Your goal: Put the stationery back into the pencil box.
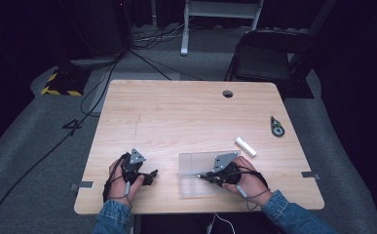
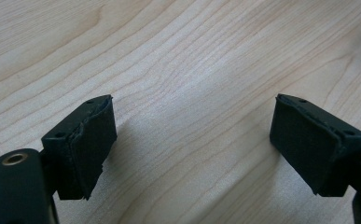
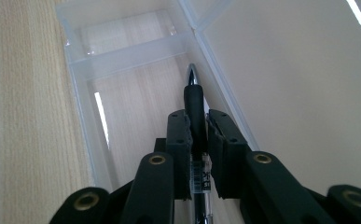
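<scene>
A clear plastic case (image 1: 196,170) lies open near the table's front edge, its tray (image 3: 136,116) toward me and its lid flat behind. My right gripper (image 1: 206,177) is shut on a black pen (image 3: 194,100) with a silver tip, held over the tray's long compartment; the pen's tip points toward the divider wall. My left gripper (image 1: 152,174) rests low over bare wood to the left of the case, open with nothing between its fingers (image 2: 87,149).
A white stick-shaped object (image 1: 245,146) lies right of the case. A small black and green item (image 1: 276,126) sits near the right edge. The table (image 1: 186,112) has a cable hole (image 1: 227,93) at the back. A black chair (image 1: 269,53) stands behind it.
</scene>
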